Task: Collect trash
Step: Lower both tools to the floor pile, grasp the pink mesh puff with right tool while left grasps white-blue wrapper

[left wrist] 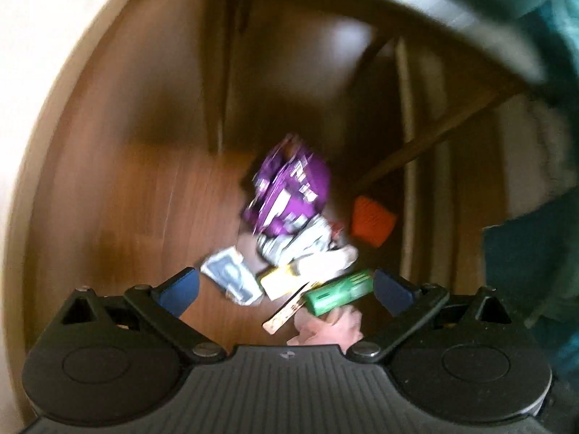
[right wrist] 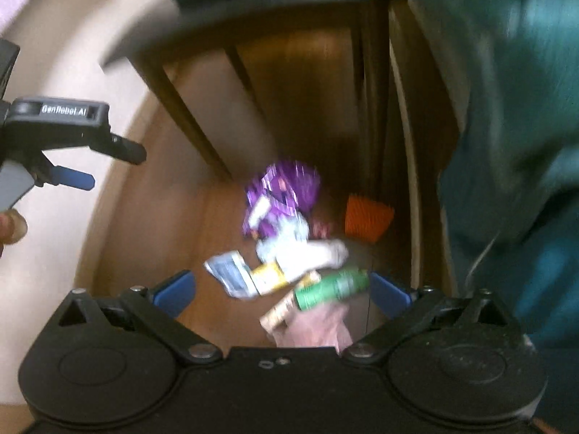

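Observation:
A heap of trash lies on the wooden floor point(left wrist: 119, 195): a purple wrapper point(left wrist: 289, 188) point(right wrist: 282, 199), an orange ridged cup point(left wrist: 372, 222) point(right wrist: 367, 220), a green box point(left wrist: 340, 291) point(right wrist: 331, 287), a yellow packet point(left wrist: 278, 280) point(right wrist: 269, 278), a grey-blue packet point(left wrist: 229, 276) point(right wrist: 228, 275) and a pink crumpled piece point(left wrist: 325, 329) point(right wrist: 315, 325). My left gripper point(left wrist: 286, 289) points down over the heap, open and holding nothing. My right gripper point(right wrist: 282, 289) hangs over the same heap, open too. The left gripper point(right wrist: 101, 166) also shows at the left of the right wrist view. Both views are blurred.
Dark wooden furniture legs point(left wrist: 217, 72) point(right wrist: 188, 115) stand just behind the heap under a dark top point(left wrist: 452, 3). Teal cloth point(left wrist: 528, 264) point(right wrist: 506, 126) hangs at the right. A pale curved surface point(left wrist: 32, 72) borders the floor at the left. A finger point(right wrist: 12, 226) holds the left gripper.

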`<action>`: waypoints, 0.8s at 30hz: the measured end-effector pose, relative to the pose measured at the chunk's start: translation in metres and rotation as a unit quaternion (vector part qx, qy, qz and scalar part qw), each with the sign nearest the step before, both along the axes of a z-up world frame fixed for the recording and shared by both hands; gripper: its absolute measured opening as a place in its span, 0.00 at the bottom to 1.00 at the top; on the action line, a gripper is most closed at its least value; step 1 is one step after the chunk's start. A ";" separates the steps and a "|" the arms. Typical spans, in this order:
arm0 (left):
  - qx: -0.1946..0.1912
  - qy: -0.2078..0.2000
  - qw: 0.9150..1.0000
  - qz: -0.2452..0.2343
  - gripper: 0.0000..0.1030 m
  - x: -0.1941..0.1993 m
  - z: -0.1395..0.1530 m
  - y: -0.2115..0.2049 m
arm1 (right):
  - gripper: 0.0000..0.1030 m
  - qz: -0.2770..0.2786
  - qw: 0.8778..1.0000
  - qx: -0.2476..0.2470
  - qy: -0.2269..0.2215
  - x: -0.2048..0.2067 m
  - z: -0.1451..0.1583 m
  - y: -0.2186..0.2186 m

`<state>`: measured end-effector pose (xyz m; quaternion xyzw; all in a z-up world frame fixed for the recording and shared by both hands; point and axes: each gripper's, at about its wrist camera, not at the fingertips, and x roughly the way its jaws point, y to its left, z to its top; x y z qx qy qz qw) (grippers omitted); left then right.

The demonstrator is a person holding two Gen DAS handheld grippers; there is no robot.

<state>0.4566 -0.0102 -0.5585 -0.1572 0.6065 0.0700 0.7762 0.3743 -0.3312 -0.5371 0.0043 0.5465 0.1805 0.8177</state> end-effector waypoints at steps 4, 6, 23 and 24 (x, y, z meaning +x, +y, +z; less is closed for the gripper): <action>-0.001 0.037 0.999 0.030 1.00 -0.002 -0.076 0.011 | 0.98 0.006 1.000 -0.010 0.026 -0.006 -0.068 0.004; -0.001 0.049 0.998 0.041 1.00 -0.002 -0.106 0.016 | 0.97 0.010 0.999 -0.013 0.036 -0.008 -0.099 0.009; -0.062 0.138 0.972 0.182 1.00 -0.014 -0.297 0.070 | 0.96 0.055 0.991 -0.062 0.108 -0.009 -0.285 0.040; -0.066 0.139 0.971 0.183 0.99 -0.014 -0.302 0.070 | 0.95 0.057 0.990 -0.061 0.111 -0.009 -0.290 0.041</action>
